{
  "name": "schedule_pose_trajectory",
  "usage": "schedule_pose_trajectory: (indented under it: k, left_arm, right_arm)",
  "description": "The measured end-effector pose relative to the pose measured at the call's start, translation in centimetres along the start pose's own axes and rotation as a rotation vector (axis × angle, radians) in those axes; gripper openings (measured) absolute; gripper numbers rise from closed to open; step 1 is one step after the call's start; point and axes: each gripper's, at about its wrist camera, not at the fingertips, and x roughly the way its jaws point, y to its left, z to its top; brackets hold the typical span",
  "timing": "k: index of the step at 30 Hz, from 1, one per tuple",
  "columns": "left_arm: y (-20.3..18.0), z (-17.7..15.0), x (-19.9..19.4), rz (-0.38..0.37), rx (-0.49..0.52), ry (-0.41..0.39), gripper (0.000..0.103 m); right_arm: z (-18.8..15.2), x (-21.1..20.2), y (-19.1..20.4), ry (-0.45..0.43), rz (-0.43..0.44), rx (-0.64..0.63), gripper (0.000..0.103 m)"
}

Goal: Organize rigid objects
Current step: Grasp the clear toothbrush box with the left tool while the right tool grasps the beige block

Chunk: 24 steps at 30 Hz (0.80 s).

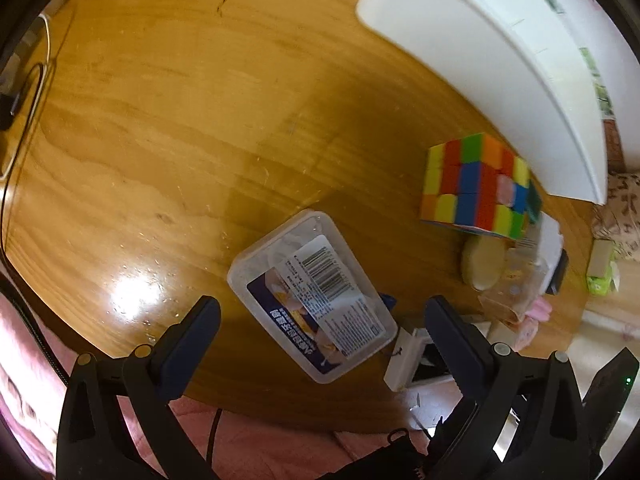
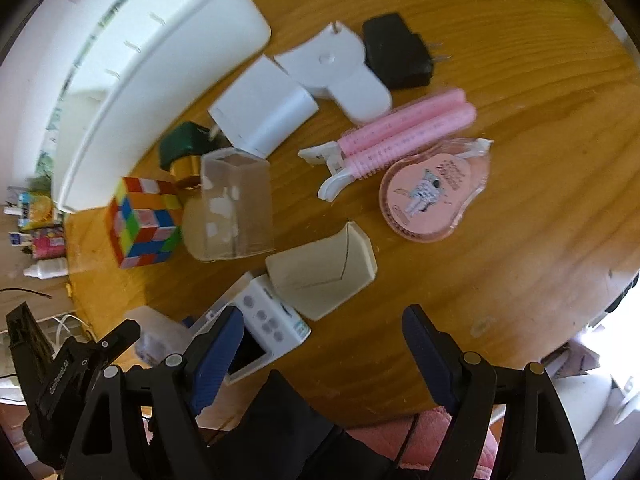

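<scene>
In the left wrist view, a clear plastic box [image 1: 312, 296] with a barcode label lies flat on the round wooden table [image 1: 180, 140]. My left gripper [image 1: 322, 306] hangs open over it, one finger on each side, and the pads do not touch it. A colourful puzzle cube [image 1: 476, 184] stands to the right by the white bin [image 1: 500, 60]. My right gripper [image 2: 324, 312] is open above bare wood, holding nothing. Its left finger [image 2: 218, 352] is beside a white device with buttons [image 2: 268, 324]. A beige block [image 2: 324, 276] lies just beyond the fingertips.
Spread across the table are a clear cup [image 2: 236, 204], puzzle cube [image 2: 140, 220], pink hair clips [image 2: 404, 132], pink round case [image 2: 432, 192], white charger [image 2: 264, 108], white tape-like piece [image 2: 340, 72] and black plug [image 2: 396, 52]. The white bin [image 2: 152, 60] stands at the far left.
</scene>
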Motion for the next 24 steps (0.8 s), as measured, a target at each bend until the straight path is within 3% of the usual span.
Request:
schedule_pose_trajectory:
  k: [5,11,16,18,24]
  left_arm:
    - [0.3,0.4,1.5,0.02,-0.018,0.049,0.097]
    - [0.3,0.7,2.9,0.022,-0.036,0.094,0.084]
    - [-0.3,1.2,3.2,0.044,-0.027,0.092,0.08]
    - [-0.4,1.2,3.1,0.053,-0.027,0.084,0.073]
    - [-1.1,1.3,2.4,0.054,-0.019,0.084,0.069]
  right_arm:
    - [1.1,1.9,0.8,0.043,-0.06,-0.02,0.082]
    - [2.5,2.9,0.9,0.041,-0.111,-0.024,0.082]
    - [3.4,3.1,1.2,0.02,-0.13,-0.034,0.082]
    - [4.0,3.2,0.8,0.023,-0.128,-0.023,0.082]
    - [4.9,3.4,0.1,0.02,-0.137,-0.041,0.077]
